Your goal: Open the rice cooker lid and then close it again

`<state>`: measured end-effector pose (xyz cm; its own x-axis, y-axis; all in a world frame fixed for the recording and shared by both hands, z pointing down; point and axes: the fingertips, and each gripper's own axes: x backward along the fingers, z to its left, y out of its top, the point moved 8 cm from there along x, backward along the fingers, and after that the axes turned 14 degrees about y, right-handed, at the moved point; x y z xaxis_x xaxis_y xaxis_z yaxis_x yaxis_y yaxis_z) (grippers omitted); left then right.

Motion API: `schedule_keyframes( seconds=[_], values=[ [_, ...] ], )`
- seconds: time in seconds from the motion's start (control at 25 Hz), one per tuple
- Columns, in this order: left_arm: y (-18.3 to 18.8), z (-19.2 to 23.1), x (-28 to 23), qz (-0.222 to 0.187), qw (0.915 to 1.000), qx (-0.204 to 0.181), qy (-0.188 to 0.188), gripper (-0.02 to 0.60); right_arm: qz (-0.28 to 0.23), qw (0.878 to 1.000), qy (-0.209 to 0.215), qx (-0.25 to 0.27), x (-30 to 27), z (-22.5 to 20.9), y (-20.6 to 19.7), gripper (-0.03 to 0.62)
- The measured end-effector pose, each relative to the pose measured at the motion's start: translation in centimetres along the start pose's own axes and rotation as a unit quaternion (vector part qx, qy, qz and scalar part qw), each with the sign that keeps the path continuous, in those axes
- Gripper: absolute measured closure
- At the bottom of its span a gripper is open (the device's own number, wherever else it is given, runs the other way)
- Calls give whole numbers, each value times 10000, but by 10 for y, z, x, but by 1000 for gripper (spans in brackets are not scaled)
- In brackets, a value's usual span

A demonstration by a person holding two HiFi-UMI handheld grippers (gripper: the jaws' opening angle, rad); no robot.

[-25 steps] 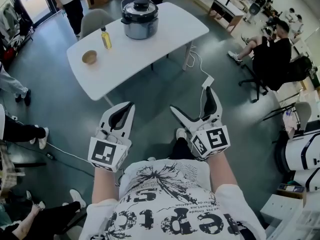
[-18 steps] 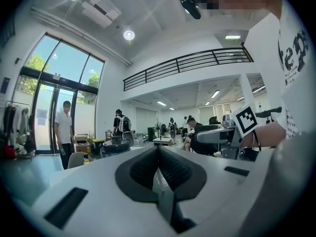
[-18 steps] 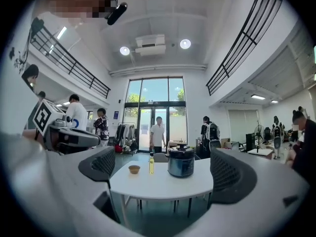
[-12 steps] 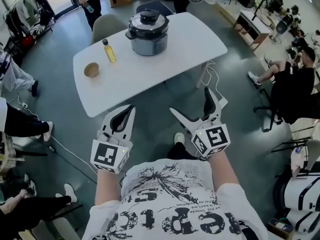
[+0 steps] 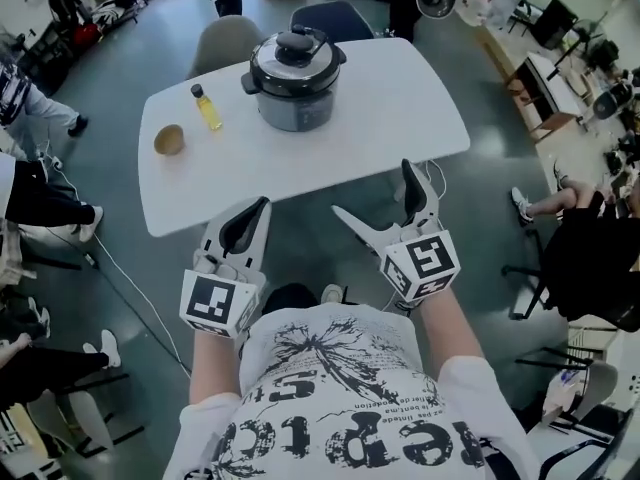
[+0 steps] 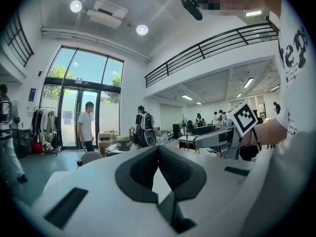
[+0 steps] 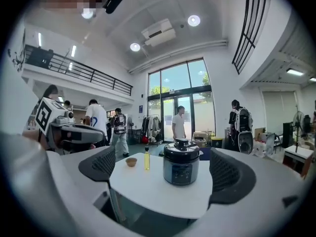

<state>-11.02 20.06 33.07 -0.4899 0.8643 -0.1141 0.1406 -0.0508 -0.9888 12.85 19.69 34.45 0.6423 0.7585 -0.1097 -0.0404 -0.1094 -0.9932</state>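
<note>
A silver and black rice cooker (image 5: 293, 78) stands with its lid down at the far middle of a white table (image 5: 400, 108); in the right gripper view the rice cooker (image 7: 181, 163) sits straight ahead, some way off. My left gripper (image 5: 248, 230) hangs shut and empty just short of the table's near edge, its pads pressed together in the left gripper view (image 6: 158, 151). To its right, my right gripper (image 5: 378, 194) is open with nothing between its fingers, and the cooker shows through the gap in the right gripper view (image 7: 167, 166). Both are apart from the cooker.
A bottle of yellow oil (image 5: 207, 108) and a small brown bowl (image 5: 168, 139) stand on the table left of the cooker. A grey chair (image 5: 225, 40) and a dark chair (image 5: 330, 18) stand behind it. Several people are around, and a cable (image 5: 120, 278) runs over the floor at left.
The table and cooker have come nearer and more central in the head view; both grippers now reach its near edge. The jaws stand as before.
</note>
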Motion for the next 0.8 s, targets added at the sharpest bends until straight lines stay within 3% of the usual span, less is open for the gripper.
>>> schedule_keyframes(
  seconds=[0.44, 0.64, 0.8],
  values=[
    [5, 26, -121, 56, 9996, -6, 292, 568, 262, 9982, 543, 69, -84, -110, 11, -3],
    [12, 65, -190, 58, 9993, 35, 377, 568, 698, 9938, 869, 34, -156, -164, 22, -3],
    [17, 103, -247, -241, 9981, 189, 538, 568, 1246, 9850, 1186, 155, -228, -205, 28, -1]
  ],
)
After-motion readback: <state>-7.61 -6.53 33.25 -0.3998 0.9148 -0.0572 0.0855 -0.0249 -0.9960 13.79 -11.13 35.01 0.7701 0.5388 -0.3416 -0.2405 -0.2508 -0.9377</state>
